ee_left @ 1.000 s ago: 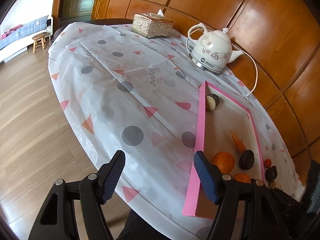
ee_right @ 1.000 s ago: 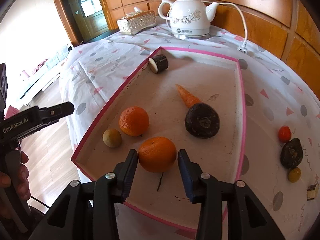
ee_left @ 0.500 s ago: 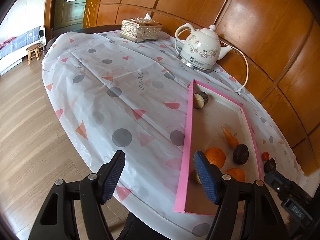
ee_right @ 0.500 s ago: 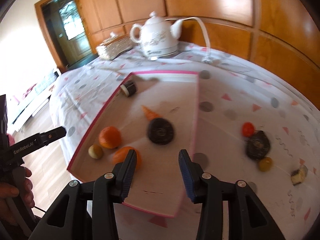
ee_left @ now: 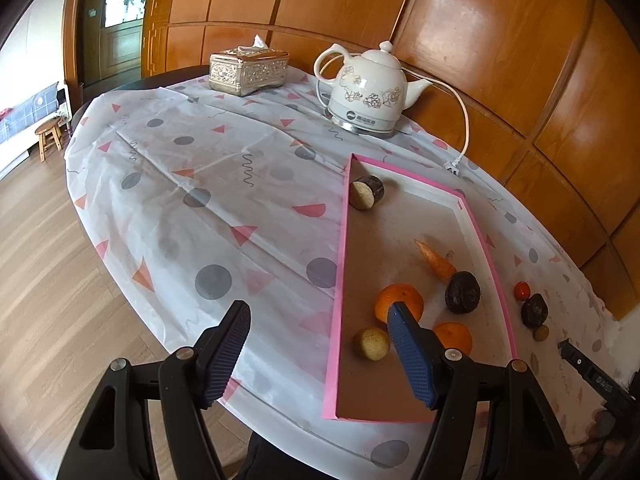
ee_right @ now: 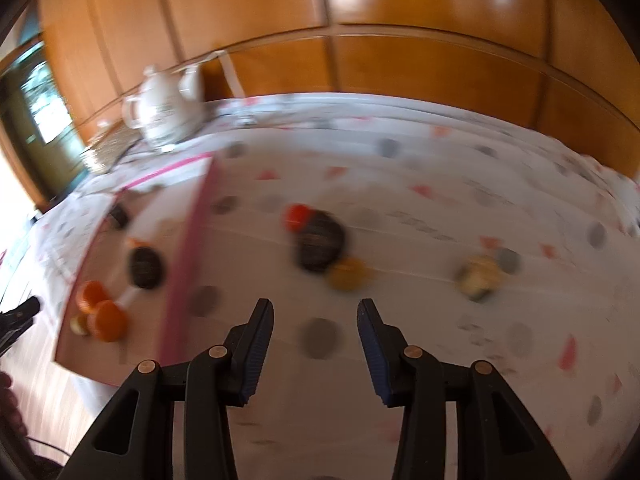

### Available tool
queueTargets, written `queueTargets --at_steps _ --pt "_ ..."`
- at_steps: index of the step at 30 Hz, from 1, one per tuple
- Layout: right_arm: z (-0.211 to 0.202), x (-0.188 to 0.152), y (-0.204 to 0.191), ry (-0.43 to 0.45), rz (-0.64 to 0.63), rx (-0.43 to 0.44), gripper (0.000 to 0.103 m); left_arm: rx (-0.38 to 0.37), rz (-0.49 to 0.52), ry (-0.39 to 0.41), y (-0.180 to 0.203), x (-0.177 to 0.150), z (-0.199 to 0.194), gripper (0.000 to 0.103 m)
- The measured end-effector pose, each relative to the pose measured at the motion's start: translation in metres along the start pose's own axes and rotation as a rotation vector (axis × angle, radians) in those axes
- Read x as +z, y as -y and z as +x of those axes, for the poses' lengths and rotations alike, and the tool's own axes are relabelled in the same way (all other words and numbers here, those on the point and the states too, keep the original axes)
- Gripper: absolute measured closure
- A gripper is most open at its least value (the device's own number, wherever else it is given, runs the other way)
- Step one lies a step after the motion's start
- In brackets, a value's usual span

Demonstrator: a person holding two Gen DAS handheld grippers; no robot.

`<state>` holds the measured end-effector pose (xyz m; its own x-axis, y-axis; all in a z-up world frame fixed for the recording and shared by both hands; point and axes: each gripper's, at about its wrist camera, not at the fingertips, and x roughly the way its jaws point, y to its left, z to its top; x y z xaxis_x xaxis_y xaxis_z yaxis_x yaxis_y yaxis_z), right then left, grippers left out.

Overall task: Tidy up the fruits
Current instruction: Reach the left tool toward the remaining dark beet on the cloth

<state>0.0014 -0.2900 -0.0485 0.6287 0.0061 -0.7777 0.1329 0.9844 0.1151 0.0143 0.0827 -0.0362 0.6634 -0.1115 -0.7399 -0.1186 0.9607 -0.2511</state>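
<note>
A pink-rimmed tray (ee_left: 340,280) lies on the table and holds two oranges (ee_left: 398,300), a small tan fruit (ee_left: 371,344), a dark round fruit (ee_left: 463,292), a carrot (ee_left: 436,262) and a cut piece (ee_left: 366,193). My left gripper (ee_left: 318,312) hangs open over the tray's near left rim, with nothing between its fingers. The right wrist view is blurred. There my right gripper (ee_right: 315,306) is open and empty over the cloth to the right of the tray (ee_right: 192,240). Ahead of it lie a small red fruit (ee_right: 297,216), a dark fruit (ee_right: 320,244), a yellow fruit (ee_right: 348,274) and a pale piece (ee_right: 478,276).
A white kettle (ee_left: 368,88) with its cord and a silver tissue box (ee_left: 248,68) stand at the back of the table. Wood panelling runs behind the table. The table edge and wooden floor (ee_left: 48,280) lie to the left.
My right gripper has swung right, from over the orange in the tray to the cloth before the loose fruits. The left gripper has shifted and rolled a little.
</note>
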Motion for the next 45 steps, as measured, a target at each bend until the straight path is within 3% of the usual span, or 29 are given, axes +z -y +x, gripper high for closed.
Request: queueTargets --at_steps 10,19,30,42,45 --pt "-0.009 -0.021 0.084 0.009 0.192 -0.193 0.059 -0.012 0.086 0.019 0.026 0.005 -0.003 0.031" --pt "-0.016 -0.043 0.140 0.016 0.341 -0.328 0.059 -0.110 0.254 0.008 0.080 0.008 -0.003 0.031" --pt "-0.016 -0.057 0.179 0.036 0.437 -0.448 0.059 -0.269 0.442 -0.072 0.155 0.005 0.007 0.032" --pt "-0.026 -0.064 0.217 0.068 0.548 -0.550 0.059 -0.351 0.501 -0.155 0.215 0.000 0.029 0.033" --pt "-0.024 -0.064 0.216 0.071 0.540 -0.553 0.052 -0.366 0.507 -0.184 0.230 -0.002 0.038 0.034"
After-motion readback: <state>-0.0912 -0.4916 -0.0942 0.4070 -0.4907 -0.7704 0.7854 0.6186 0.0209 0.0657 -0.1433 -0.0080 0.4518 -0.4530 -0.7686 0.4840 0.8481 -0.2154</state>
